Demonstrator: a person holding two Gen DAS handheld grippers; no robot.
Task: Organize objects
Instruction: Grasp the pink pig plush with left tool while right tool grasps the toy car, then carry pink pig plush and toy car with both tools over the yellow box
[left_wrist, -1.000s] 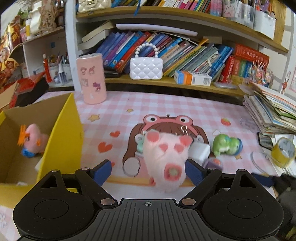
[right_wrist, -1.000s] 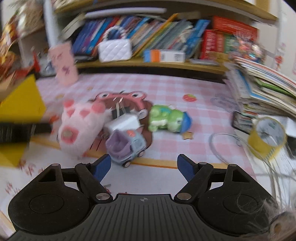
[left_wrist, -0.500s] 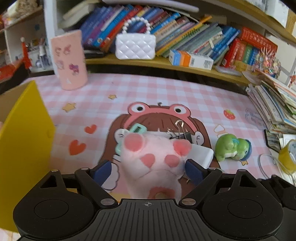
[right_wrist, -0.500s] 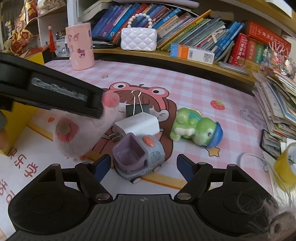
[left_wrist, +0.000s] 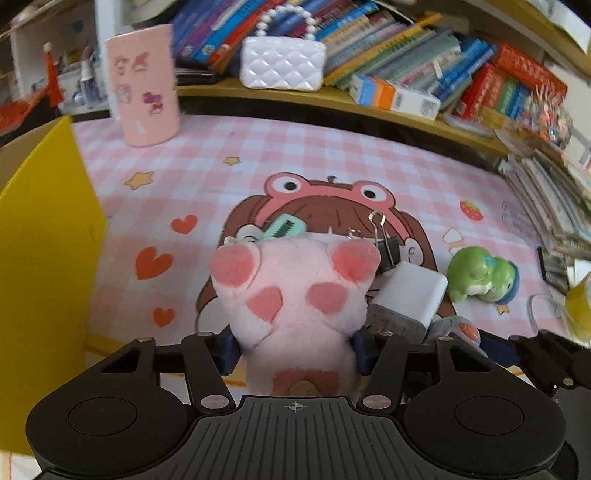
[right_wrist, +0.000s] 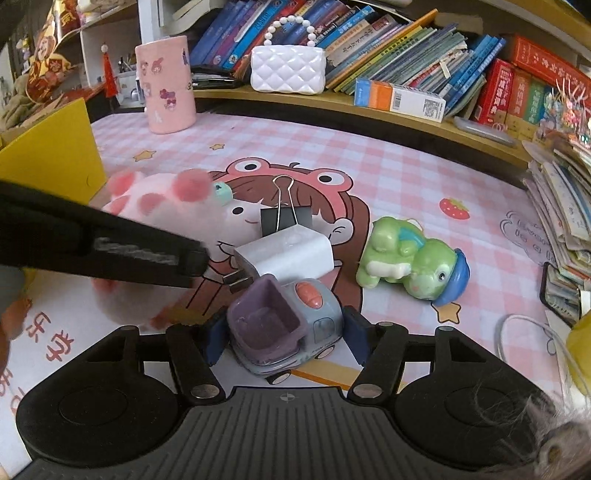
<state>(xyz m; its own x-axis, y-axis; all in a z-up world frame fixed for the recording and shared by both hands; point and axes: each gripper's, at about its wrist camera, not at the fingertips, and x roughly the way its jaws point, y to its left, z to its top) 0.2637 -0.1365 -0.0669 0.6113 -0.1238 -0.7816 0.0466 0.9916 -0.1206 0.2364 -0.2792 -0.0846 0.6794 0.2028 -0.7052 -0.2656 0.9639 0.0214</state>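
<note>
Closing left hand-held gripper (left_wrist: 293, 350) on plush (left_wrist: 295, 295), right hand-held gripper (right_wrist: 284, 339) on toy car (right_wrist: 284, 328), both mid-tabletop near its front edge. Grasping step, judged. Next: lift cleanly toward yellow box (left_wrist: 40, 240) at left edge.

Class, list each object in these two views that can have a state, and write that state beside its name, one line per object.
left gripper: jaws closing, pressing the pink plush toy
right gripper: jaws closing around the toy truck
toy truck: upright, bucket empty
green frog figure: lying on its side
binder clip: handles raised
yellow box: open
</note>
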